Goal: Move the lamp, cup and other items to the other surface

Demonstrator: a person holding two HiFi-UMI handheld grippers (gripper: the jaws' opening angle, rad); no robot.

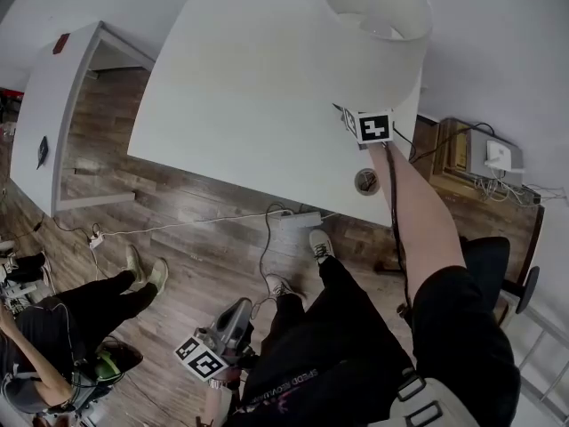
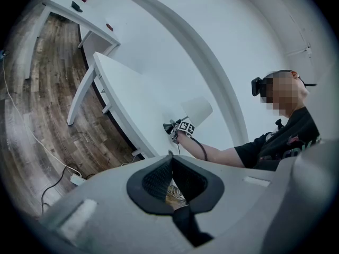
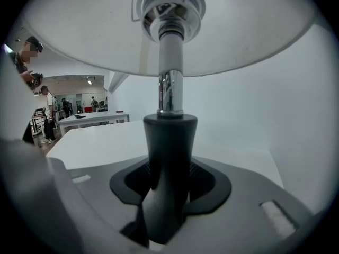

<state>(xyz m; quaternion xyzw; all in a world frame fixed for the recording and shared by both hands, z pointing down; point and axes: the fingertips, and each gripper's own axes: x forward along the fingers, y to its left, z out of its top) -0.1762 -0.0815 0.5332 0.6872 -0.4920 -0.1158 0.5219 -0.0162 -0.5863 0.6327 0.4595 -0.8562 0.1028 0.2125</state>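
My right jaws (image 3: 165, 169) clamp the lamp (image 1: 373, 34) over the bench (image 1: 231, 105), its move apparently unfinished. My left jaws (image 2: 170, 165) are together and empty. No cup shows.

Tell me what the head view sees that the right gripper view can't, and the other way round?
Only the head view shows the wooden floor, the person's shoes and the left gripper held low by the legs. Only the right gripper view shows the lamp's shiny pole and the dark stem below it, squeezed in the right gripper's tongs, plus the lampshade's underside. Both show the lampshade and the white table.
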